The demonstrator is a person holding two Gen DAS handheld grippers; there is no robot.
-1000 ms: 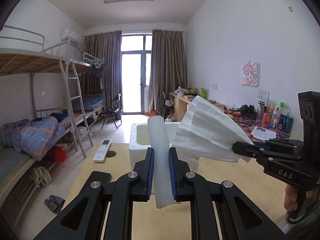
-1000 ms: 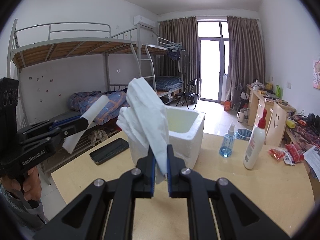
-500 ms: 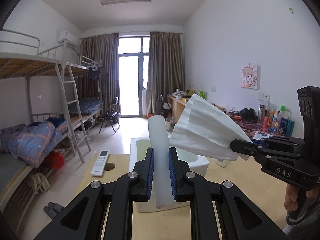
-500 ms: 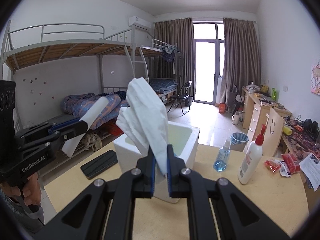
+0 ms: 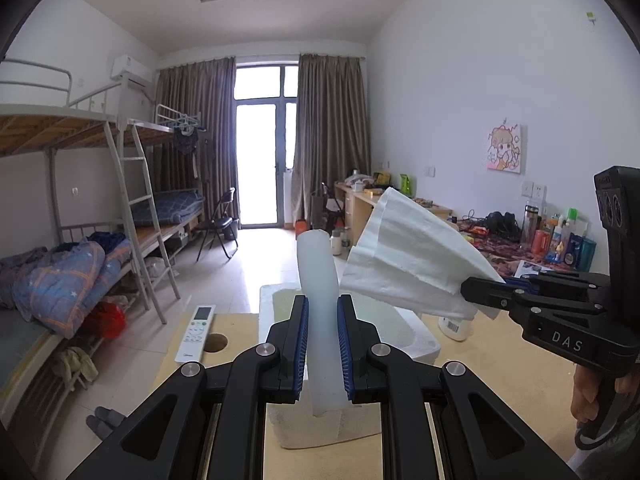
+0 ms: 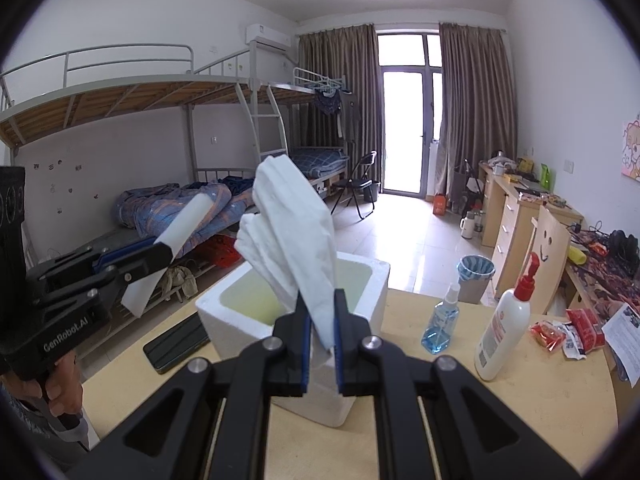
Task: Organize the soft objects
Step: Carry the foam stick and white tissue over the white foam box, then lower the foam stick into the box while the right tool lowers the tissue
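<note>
Counter (image 6: 540,408): pale wood, carrying a white foam box (image 6: 360,280), open at the top. Right gripper (image 6: 320,336): jaws clamped on a bunch of white tissue (image 6: 296,232), held above the box's near wall. Left gripper (image 5: 322,344): jaws clamped on a white foam strip (image 5: 318,280), upright in front of the box. Lotion bottle (image 6: 504,332) and blue spray bottle (image 6: 442,320) stand right of the box; a dark phone (image 6: 176,344), possibly a case, lies left of it, and a remote (image 5: 196,332) near the counter's edge.
</note>
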